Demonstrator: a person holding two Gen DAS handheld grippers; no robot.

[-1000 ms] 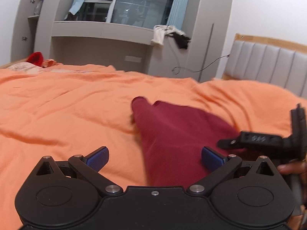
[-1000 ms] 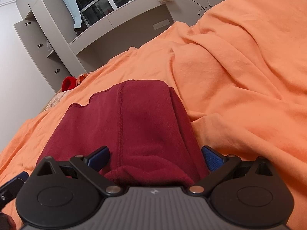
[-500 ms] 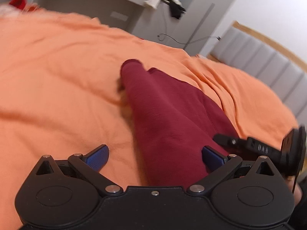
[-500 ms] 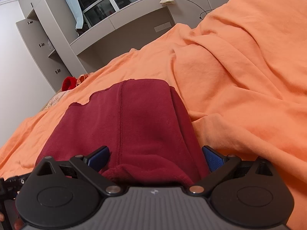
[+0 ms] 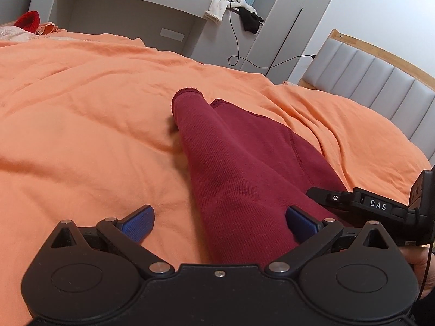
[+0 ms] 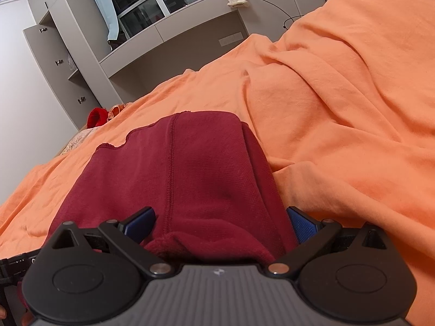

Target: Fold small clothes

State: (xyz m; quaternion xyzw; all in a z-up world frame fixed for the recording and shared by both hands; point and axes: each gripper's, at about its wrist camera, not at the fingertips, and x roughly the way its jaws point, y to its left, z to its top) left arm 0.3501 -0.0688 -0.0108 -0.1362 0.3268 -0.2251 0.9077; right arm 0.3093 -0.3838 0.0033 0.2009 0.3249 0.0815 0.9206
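Observation:
A dark red knit garment (image 5: 239,168) lies on the orange bedspread (image 5: 81,125), folded lengthwise, its narrow end pointing away. My left gripper (image 5: 218,222) is open, its blue pads (image 5: 138,222) straddling the garment's near left edge. My right gripper (image 6: 220,222) is open over the garment's (image 6: 190,168) near right end, where the cloth bunches between the jaws. The right gripper's body (image 5: 375,206) shows at the right edge of the left wrist view.
A grey padded headboard (image 5: 380,84) stands at the right. A grey built-in desk and shelves (image 5: 130,8) run behind the bed, with clothes (image 5: 231,5) and a cable on it. A red item (image 5: 27,21) lies at the bed's far left corner.
The left gripper dipped toward the garment, then drew back a little; it now sits lower and nearer the cloth than a second ago. The right gripper has barely moved. Both stay open.

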